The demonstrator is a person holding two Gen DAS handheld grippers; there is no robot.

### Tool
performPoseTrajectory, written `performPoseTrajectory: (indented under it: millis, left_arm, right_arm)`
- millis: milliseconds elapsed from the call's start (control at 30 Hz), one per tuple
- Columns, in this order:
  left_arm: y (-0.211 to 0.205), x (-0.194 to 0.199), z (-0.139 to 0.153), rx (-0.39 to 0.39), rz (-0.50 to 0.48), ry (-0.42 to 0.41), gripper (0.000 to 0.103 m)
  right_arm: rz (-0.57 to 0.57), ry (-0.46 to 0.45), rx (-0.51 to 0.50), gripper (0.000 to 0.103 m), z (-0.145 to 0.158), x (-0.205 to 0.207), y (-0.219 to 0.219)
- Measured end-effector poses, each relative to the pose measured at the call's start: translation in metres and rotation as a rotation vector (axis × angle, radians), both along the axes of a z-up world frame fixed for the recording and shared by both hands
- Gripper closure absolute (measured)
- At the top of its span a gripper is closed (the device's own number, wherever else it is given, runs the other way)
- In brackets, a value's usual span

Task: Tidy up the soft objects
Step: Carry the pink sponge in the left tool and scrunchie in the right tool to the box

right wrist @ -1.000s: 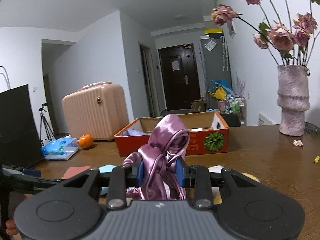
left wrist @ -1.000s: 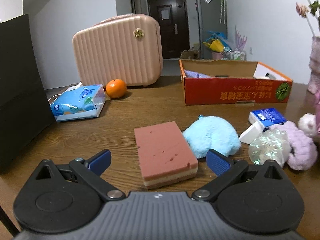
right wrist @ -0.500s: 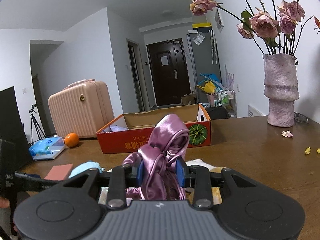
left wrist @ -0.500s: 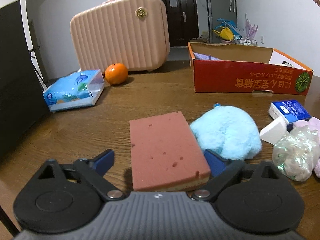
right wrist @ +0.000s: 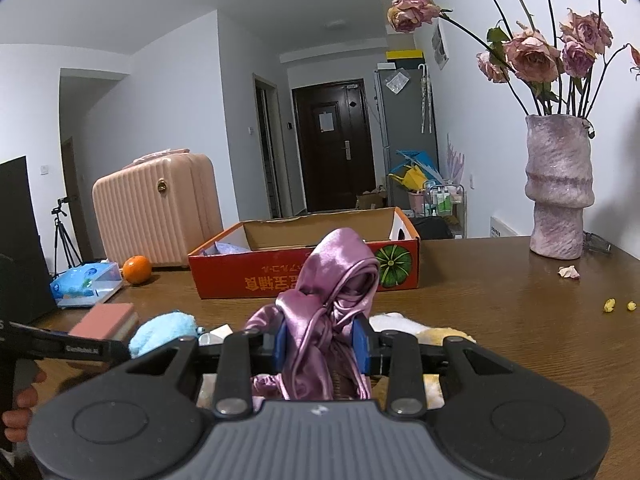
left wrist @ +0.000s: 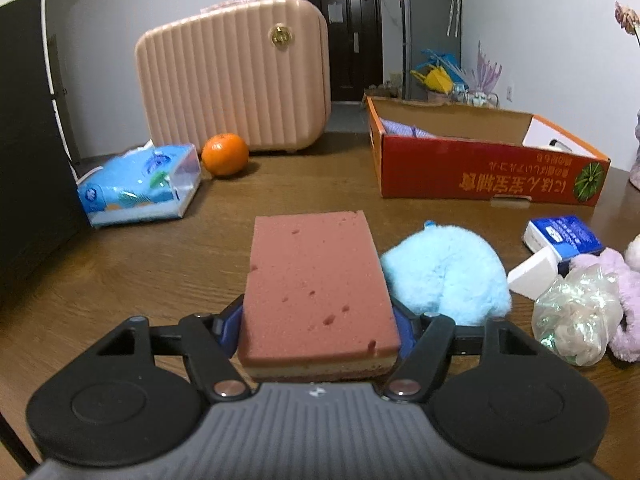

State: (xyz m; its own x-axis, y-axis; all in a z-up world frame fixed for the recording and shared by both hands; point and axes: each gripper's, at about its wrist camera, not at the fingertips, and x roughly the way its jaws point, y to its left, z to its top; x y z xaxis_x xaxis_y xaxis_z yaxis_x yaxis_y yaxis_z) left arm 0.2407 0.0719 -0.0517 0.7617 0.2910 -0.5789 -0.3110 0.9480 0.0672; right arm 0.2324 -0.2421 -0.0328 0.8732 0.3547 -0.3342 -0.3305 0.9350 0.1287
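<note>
**Both jaws clamped on soft things**

The brown wooden counter [left wrist: 160, 264] carries everything. Far left stands a pink suitcase [left wrist: 234, 76], with an orange [left wrist: 225, 154] and a blue tissue pack [left wrist: 138, 184] in front of it. Far right lies the red cardboard box [left wrist: 484, 178], open at the top.

My left gripper [left wrist: 319, 330] has its jaws pressed against both sides of the pink sponge [left wrist: 316, 280], which lies near the middle of the counter. Just right of it, touching, sits a fluffy blue pouch [left wrist: 446, 280].

My right gripper [right wrist: 320, 346] has its jaws closed tight on a bunched purple satin cloth [right wrist: 332, 304], which rises above the pads, in front of the box [right wrist: 304, 276].
</note>
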Motion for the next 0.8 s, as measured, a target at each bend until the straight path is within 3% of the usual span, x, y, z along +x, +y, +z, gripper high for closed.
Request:
performPoseTrajectory:
  millis: [367,800]
  left_arm:
    - [0.006,-0.026,0.02,0.003,0.008,-0.092,0.032]
    - [-0.008,-0.055,0.059,0.011,-0.065,-0.221,0.032]
  right_arm:
    - [-0.018,-0.017,0.017,0.071,0.002,-0.008,0.001]
    - [-0.033,-0.069,0.035,0.071,0.015,-0.015,0.006]
